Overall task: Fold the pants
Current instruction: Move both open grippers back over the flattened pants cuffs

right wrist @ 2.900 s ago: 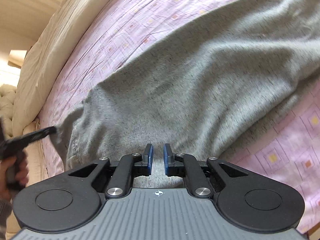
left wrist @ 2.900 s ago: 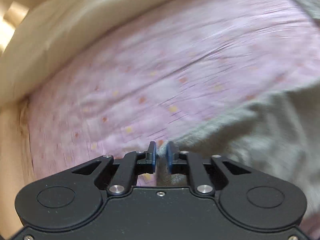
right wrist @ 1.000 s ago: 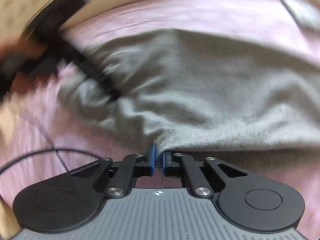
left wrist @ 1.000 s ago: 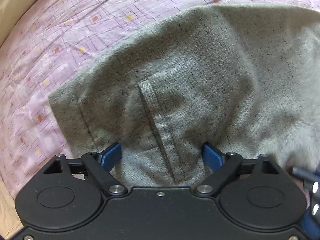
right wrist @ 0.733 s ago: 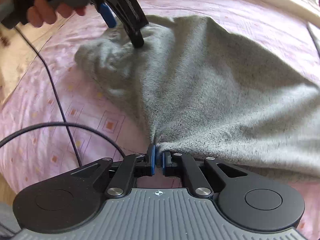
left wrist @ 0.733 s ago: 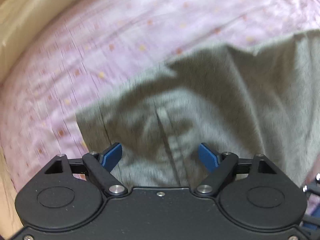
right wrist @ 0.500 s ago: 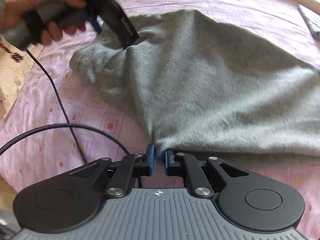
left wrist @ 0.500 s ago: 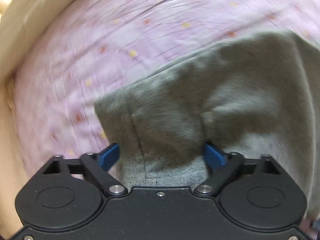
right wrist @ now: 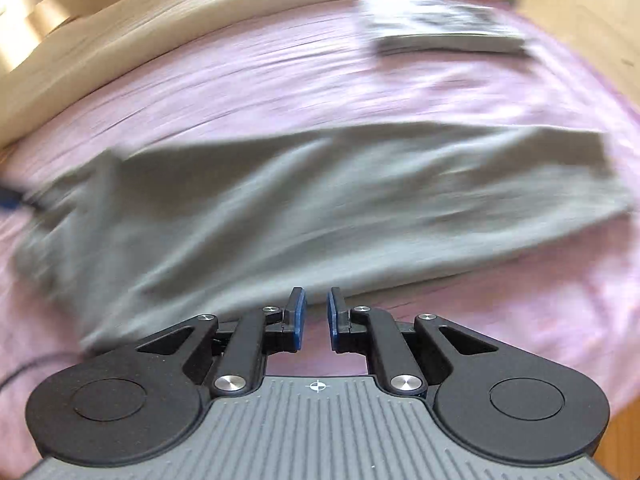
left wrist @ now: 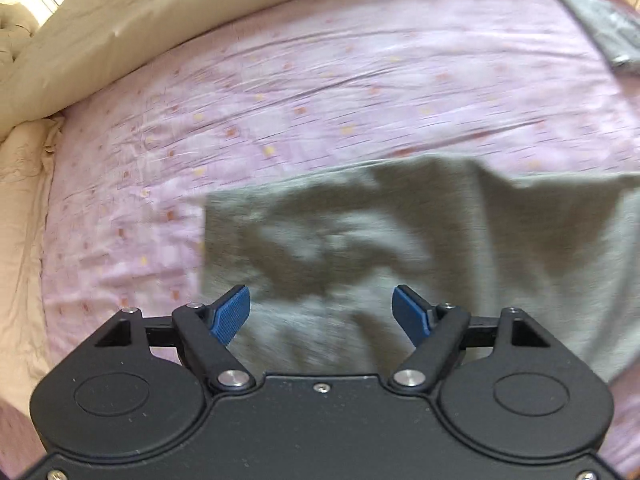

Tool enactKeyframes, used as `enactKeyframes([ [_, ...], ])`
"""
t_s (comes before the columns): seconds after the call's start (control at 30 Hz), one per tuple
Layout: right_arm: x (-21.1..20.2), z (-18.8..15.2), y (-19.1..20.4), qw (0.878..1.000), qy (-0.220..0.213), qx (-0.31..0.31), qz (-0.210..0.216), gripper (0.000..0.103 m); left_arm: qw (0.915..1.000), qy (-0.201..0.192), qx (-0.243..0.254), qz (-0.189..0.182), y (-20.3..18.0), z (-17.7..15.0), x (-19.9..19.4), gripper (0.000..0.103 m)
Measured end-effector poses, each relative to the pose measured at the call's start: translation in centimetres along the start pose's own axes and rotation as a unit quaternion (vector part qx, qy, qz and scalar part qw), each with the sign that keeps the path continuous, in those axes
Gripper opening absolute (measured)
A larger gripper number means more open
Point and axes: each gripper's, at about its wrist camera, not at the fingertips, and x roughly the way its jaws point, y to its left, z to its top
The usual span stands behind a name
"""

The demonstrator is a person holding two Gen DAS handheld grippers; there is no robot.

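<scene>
Left gripper (left wrist: 321, 306): blue pads spread wide, just been narrowing a bit, nothing pinched. Hangs over the near left corner of the grey pants (left wrist: 420, 256), pads clear of the cloth.

Right gripper (right wrist: 316, 316): jaws nearly together, small gap showing, just been easing apart. Nothing clamped; pink sheet visible through the gap. Tips just short of the pants' (right wrist: 320, 204) near edge.

Pants: lying spread across the pink patterned bedsheet (left wrist: 320, 92), long side running left to right in the right wrist view, folded edge toward that gripper. Surface rumpled, left end bunched. Both views motion-blurred, so seams and hems not readable.

Left edge of right wrist view: dark blurred shape with a bit of blue at the pants' left end; cannot tell what. Dark cable (right wrist: 24, 368) on the sheet at lower left.

Farther out: second folded grey garment (right wrist: 448, 32) near the far right of the bed, well apart from the pants. Beyond that, cream bedding (left wrist: 132, 28) bunched along the far side.
</scene>
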Motion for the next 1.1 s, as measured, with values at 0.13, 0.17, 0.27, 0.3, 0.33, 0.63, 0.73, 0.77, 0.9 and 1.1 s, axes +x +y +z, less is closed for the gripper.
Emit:
enactKeyframes([
  [0.13,0.7,1.9,-7.0,0.997,-0.026,0.034,-0.059,0.012,0.9995,0.01,0.003,-0.028,-5.0,-1.1,-1.2,0.079],
  [0.17,0.8,2.4,-8.7,0.996,-0.033,0.035,-0.074,0.012,0.9994,0.013,0.004,-0.031,-6.6,-1.4,-1.3,0.079],
  [0.27,1.5,4.1,-13.2,0.994,-0.048,0.022,-0.093,0.012,0.9991,0.027,0.009,-0.031,-11.3,-2.1,-1.1,0.079],
  [0.3,2.0,5.0,-14.9,0.994,-0.05,0.016,-0.095,0.012,0.999,0.033,0.009,-0.028,-12.8,-2.2,-0.9,0.079],
  [0.33,2.6,5.8,-16.3,0.994,-0.05,0.012,-0.099,0.012,0.9988,0.039,0.009,-0.027,-14.4,-2.2,-0.8,0.079],
  [0.63,8.0,11.4,-20.8,0.997,-0.014,-0.077,0.0,0.012,0.9977,0.065,-0.015,-0.015,-24.5,-1.3,-0.6,0.079],
  [0.73,10.2,12.1,-20.6,0.991,-0.029,-0.133,-0.011,0.012,0.9975,0.068,-0.015,-0.009,-26.6,-1.1,-1.1,0.079],
  [0.77,11.2,12.6,-21.0,0.99,-0.025,-0.135,-0.029,0.012,0.9976,0.068,-0.012,-0.006,-27.1,-1.0,-1.0,0.079],
  [0.9,14.1,13.8,-25.3,0.992,-0.012,-0.106,-0.073,0.001,0.9967,0.081,-0.003,0.01,-28.5,-0.9,-0.6,0.079],
  [1.1,9.6,12.1,-27.6,0.989,-0.075,-0.112,-0.056,0.036,0.9945,0.103,-0.014,0.015,-28.6,-1.2,0.3,0.079],
])
